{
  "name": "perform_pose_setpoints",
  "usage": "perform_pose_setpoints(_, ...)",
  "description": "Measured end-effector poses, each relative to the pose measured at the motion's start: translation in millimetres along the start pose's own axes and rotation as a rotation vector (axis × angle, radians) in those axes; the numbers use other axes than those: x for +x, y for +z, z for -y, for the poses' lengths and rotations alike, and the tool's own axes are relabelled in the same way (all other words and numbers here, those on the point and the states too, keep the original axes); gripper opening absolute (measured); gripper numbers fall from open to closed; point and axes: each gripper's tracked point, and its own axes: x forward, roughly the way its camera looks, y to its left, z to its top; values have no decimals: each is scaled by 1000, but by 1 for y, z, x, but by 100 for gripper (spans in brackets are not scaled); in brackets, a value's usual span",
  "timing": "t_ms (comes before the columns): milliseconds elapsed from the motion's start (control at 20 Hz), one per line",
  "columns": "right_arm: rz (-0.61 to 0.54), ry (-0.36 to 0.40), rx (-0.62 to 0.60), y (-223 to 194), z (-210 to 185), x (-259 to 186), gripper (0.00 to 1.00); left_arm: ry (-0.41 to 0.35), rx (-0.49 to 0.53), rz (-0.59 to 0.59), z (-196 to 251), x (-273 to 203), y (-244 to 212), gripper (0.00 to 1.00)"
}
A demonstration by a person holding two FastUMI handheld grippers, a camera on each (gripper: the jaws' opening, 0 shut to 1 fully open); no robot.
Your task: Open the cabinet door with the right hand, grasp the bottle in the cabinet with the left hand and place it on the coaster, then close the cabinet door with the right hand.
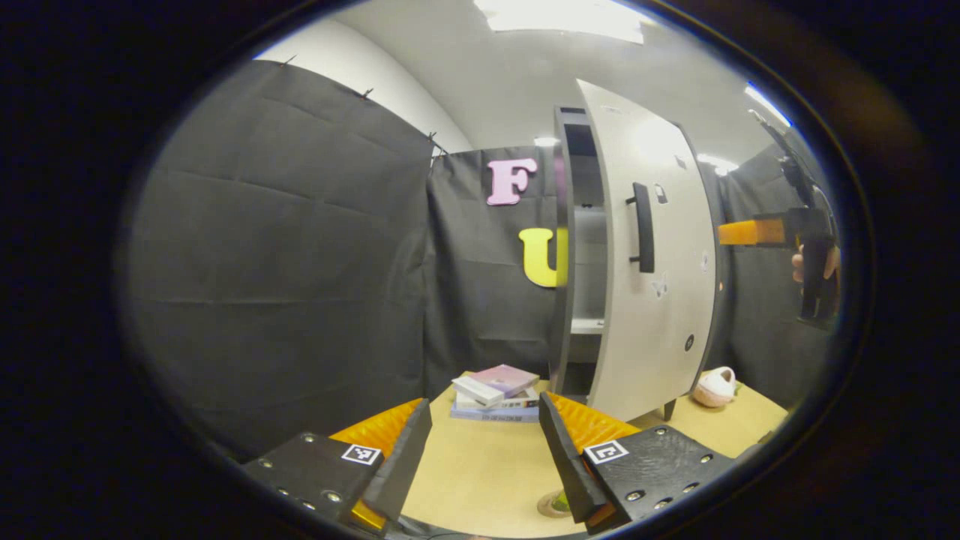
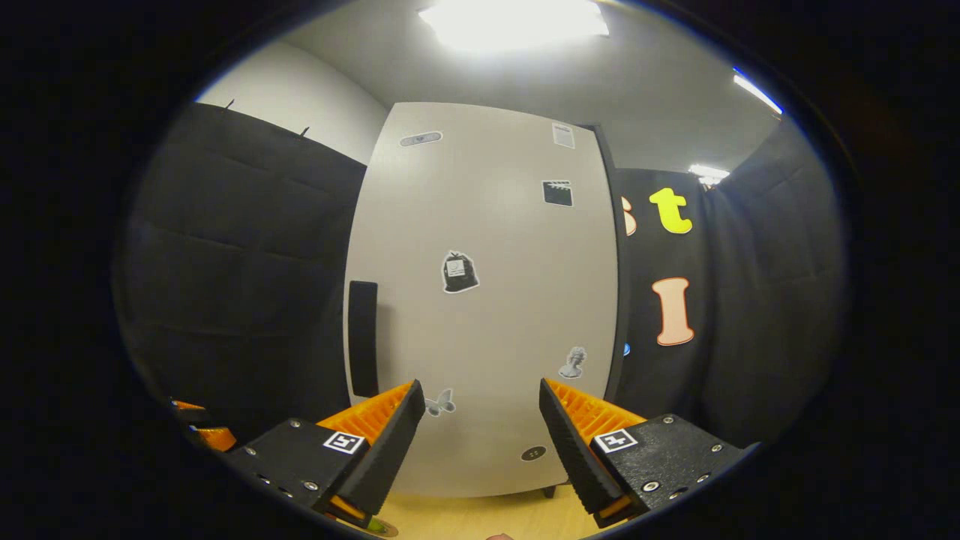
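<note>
While cabinet door [image 1: 652, 262] hangs partly ajar, bottle hidden inside cabinet: hook handle [image 2: 363, 348] with right gripper [image 2: 480, 435], jaws wide and empty, swing fully open. Left gripper [image 1: 484, 450], spread empty above table [image 1: 480, 465], waiting near coaster [image 1: 553, 504].

stacked books [image 1: 496, 393] on table [image 1: 480, 472], pale slipper [image 1: 715, 386] nearby

bench [image 1: 480, 465]: tan wood
on it: cabinet [image 1: 652, 300], stack of books [image 1: 496, 394], coaster [image 1: 553, 504], small pink-white object [image 1: 716, 386]
</note>
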Motion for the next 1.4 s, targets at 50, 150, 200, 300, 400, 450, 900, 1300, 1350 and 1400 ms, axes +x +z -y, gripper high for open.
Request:
perform_pose_setpoints(50, 1, -12, -6, -2, 12, -4, 95, -7, -3, 11, 9, 7, 7, 82)
perform_pose_setpoints(150, 3, -37, -25, -9, 36, -10, 95, -27, -15, 25, 27, 21, 20, 82)
perform_pose_setpoints(200, -1, -47, -34, -15, 46, -12, 95, -32, -20, 26, 33, 28, 24, 85)
perform_pose_setpoints(300, -11, -61, -45, -25, 61, -20, 95, -41, -34, 26, 44, 38, 33, 85)
perform_pose_setpoints(400, -25, -83, -56, -34, 75, -28, 95, -48, -43, 32, 51, 46, 40, 85)
perform_pose_setpoints(450, -34, -95, -59, -38, 80, -33, 95, -53, -41, 36, 54, 49, 44, 80)
perform_pose_setpoints(900, -60, -256, 12, -67, 91, -65, 95, -131, 15, 52, 51, 93, 59, 85)
perform_pose_setpoints(1300, -51, -312, 65, -75, 90, -76, 95, -162, 5, 52, 45, 102, 56, 85)
perform_pose_setpoints(1350, -43, -317, 64, -72, 91, -74, 95, -162, 11, 55, 44, 101, 57, 82)
perform_pose_setpoints(1400, -34, -320, 66, -70, 92, -73, 95, -163, 16, 55, 46, 100, 56, 82)
